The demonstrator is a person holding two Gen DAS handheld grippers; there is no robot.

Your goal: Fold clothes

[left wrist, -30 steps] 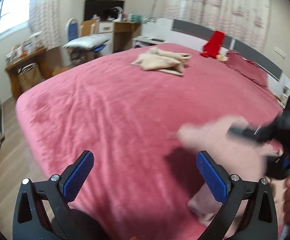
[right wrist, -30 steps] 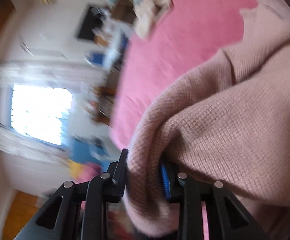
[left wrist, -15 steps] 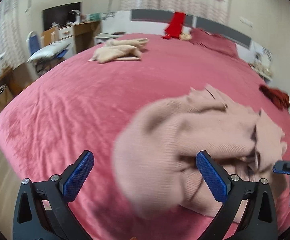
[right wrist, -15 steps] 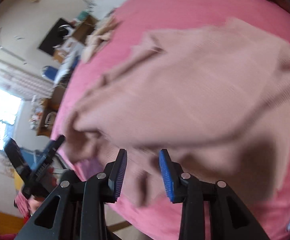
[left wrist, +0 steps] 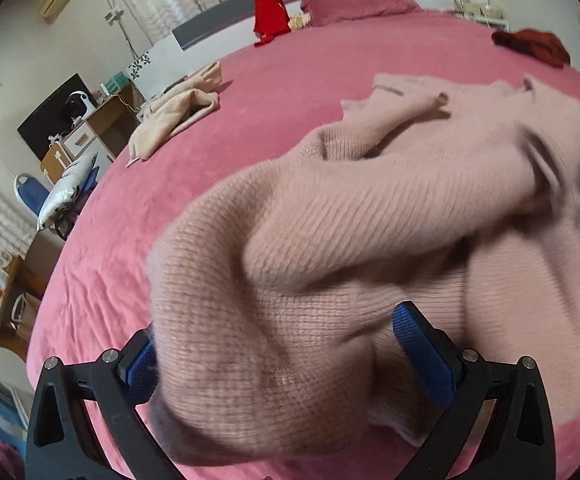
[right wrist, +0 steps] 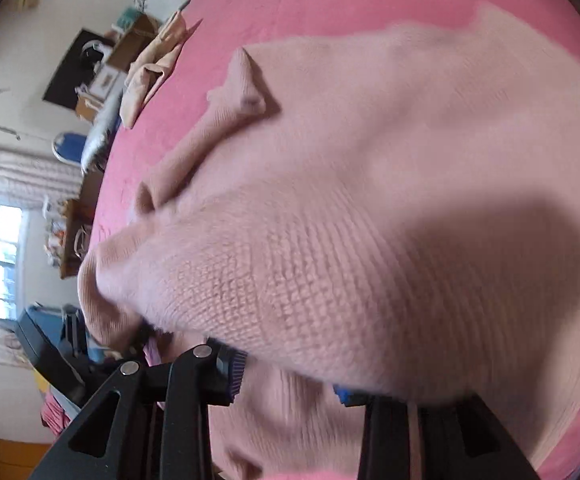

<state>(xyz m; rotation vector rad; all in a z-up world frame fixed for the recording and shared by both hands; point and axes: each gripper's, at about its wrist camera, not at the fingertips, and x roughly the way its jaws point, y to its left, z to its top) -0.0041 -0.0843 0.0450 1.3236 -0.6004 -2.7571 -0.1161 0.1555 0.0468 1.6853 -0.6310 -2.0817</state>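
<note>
Pink knit sweater bunched on the pink bedspread, filling the frame centre to 3 o'clock. Left gripper jaws wide apart, a sweater fold bulging between them. Right gripper jaws apart, knit draped over them; grip unclear. Beige garment at 10 o'clock.

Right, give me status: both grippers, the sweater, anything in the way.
Left gripper open wide, pink knit sweater bunched between its pads. Right gripper part open, sweater draped over it. Beige garment far off on the bed, not in the way.
</note>
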